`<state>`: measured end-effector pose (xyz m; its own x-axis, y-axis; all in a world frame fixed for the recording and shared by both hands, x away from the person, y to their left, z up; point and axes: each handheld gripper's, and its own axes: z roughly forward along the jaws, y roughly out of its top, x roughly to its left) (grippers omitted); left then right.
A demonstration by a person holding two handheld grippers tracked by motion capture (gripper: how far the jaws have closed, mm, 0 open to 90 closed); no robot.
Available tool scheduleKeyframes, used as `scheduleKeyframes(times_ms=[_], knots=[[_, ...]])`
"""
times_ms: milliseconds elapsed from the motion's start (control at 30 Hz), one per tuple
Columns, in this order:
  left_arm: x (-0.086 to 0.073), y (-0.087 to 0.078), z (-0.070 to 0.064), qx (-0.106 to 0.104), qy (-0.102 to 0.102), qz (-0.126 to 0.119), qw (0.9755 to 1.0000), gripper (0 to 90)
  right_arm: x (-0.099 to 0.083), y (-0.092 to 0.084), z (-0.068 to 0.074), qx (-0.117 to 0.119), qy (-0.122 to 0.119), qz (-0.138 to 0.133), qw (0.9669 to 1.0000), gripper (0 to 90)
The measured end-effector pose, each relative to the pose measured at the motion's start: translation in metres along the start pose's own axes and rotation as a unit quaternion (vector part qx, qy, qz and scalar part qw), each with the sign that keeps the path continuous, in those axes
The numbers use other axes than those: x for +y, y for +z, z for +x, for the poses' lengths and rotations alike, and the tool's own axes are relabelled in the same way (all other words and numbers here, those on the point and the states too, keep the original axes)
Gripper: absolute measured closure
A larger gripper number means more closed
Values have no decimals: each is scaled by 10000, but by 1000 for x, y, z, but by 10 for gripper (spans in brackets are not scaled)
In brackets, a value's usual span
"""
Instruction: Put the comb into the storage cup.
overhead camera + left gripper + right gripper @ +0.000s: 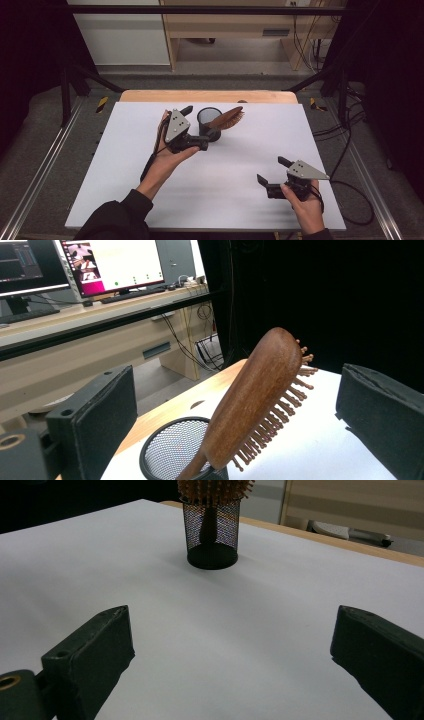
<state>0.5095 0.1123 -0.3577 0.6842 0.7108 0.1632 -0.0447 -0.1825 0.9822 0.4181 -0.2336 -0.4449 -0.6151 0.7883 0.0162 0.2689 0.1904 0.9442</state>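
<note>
A wooden brush (227, 119) leans handle-down in a mesh cup (209, 123) at the tabletop's (125, 165) 12 o'clock; the left tool (196, 126), jaws wide and empty, flanks it, while the right tool (270, 171) waits open at 5 o'clock.

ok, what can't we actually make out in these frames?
- Hairbrush handle end: sunk in the mesh cup and cut by the bottom edge of the left gripper view.
- Brush head: cropped by the top edge of the right gripper view.
- Left hand-held gripper jaws: in the high view, its grey plate covers them, so contact with the cup is unclear.
</note>
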Motion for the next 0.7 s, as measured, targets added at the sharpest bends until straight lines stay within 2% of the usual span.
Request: scheduleKeyframes(times_ms=[700], knots=[[4, -16, 21, 236, -255, -64, 9994, 18, -1, 1, 0, -10, -39, 62, 10000, 42]])
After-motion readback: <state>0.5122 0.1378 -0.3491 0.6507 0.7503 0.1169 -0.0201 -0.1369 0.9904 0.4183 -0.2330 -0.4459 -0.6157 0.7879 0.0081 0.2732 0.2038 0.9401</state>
